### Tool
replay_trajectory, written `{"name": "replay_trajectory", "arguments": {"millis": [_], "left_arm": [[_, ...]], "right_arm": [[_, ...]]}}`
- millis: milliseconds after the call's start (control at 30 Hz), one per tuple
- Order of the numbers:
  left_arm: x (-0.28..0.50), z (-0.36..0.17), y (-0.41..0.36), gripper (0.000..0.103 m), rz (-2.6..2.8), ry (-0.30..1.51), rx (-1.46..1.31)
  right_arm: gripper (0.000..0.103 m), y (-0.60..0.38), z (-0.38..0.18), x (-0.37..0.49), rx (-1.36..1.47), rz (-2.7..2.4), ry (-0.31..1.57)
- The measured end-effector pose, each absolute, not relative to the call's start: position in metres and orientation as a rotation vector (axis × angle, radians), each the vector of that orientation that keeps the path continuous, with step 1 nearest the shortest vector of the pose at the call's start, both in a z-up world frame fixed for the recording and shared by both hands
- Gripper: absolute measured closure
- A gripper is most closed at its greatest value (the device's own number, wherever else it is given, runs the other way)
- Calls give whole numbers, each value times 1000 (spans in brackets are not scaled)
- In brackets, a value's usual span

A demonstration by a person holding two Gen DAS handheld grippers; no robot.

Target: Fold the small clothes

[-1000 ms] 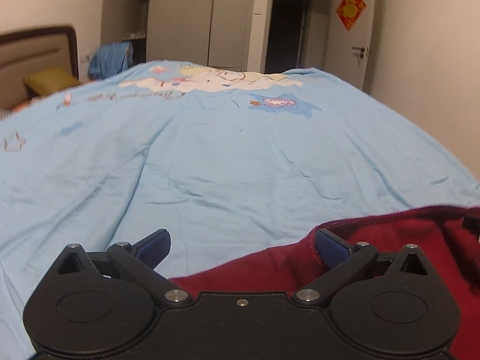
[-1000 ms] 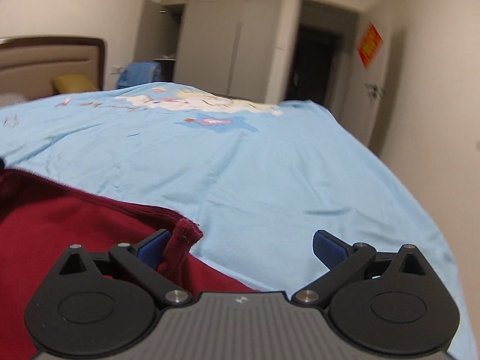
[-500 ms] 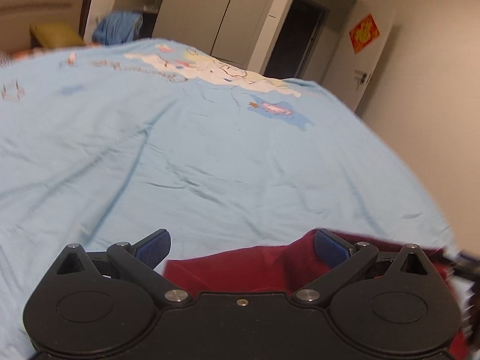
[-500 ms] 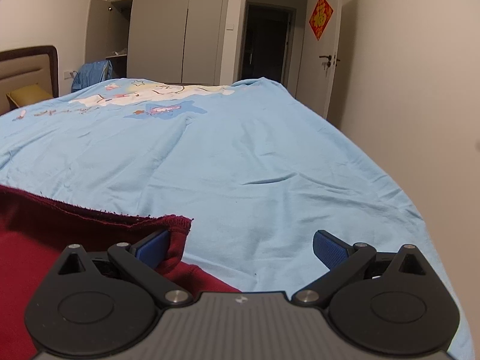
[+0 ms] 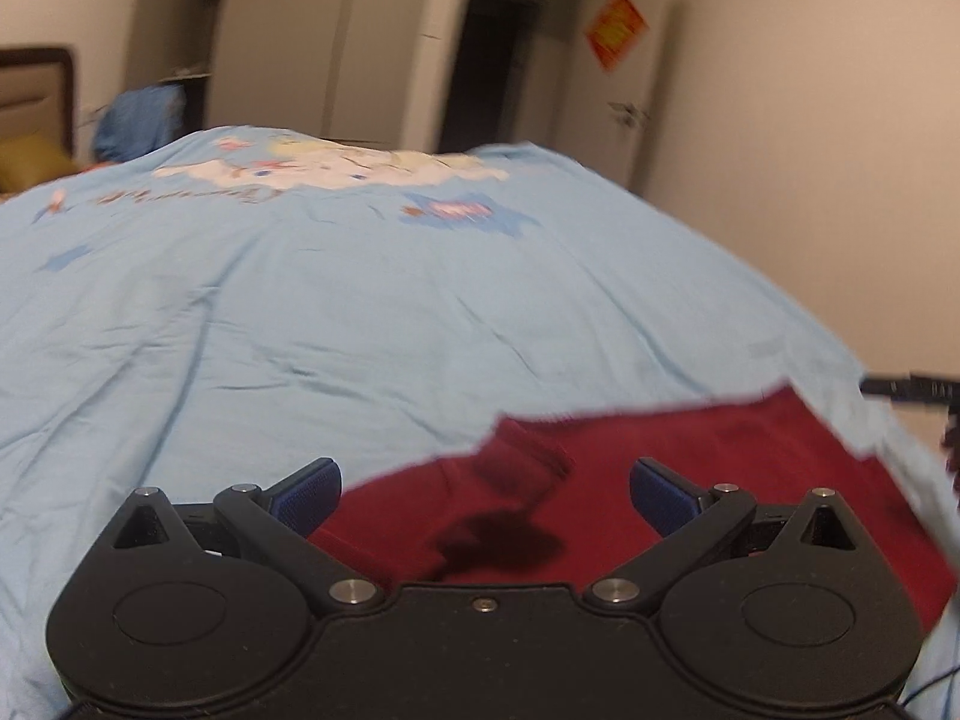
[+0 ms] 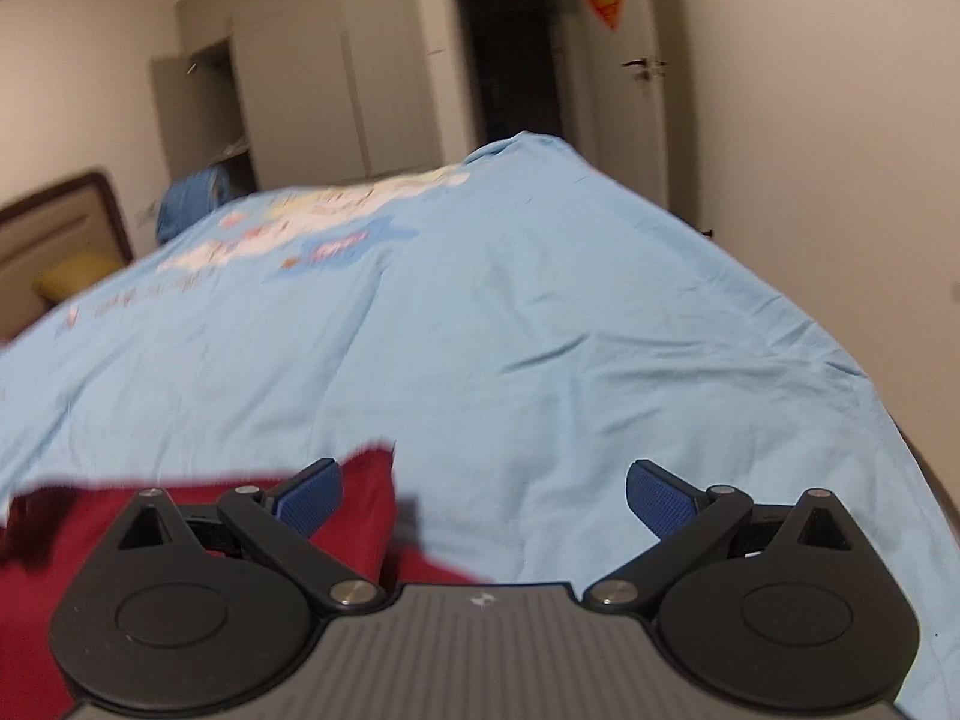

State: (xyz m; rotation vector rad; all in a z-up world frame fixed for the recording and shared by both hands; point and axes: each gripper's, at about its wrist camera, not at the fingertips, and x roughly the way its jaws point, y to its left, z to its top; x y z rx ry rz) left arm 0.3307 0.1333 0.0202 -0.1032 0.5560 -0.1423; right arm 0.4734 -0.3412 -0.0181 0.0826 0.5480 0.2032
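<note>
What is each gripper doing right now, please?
Left gripper: open, holding nothing, over the dark red fabric garment.
Right gripper: open, holding nothing, above the light blue bedsheet.

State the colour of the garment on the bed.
Dark red garment, plain; clearest in the left wrist view, on the light blue bedspread.

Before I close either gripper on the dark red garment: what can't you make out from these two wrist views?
- Dark red garment, left wrist view: near part hidden behind the left gripper; type unclear.
- Same garment, right wrist view: cut off by the left edge, blurred, partly behind the right gripper.
- Black object, left wrist view: cut off at right edge.
- Print on the blue sheet: motion-blurred, unreadable.
</note>
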Motion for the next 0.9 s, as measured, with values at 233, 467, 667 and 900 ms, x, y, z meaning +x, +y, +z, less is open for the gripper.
{"name": "replay_trajectory", "arguments": {"millis": [233, 467, 667, 900], "left_arm": [[354, -12, 110, 1, -11, 643, 84], [382, -17, 172, 1, 206, 650, -188], [378, -19, 187, 1, 252, 665, -229], [339, 6, 171, 1, 206, 606, -189]], "right_arm": [[0, -300, -64, 429, -189, 215, 564], [0, -304, -83, 415, -155, 167, 527], [0, -310, -87, 415, -101, 167, 539], [0, -304, -84, 409, -145, 136, 521]]}}
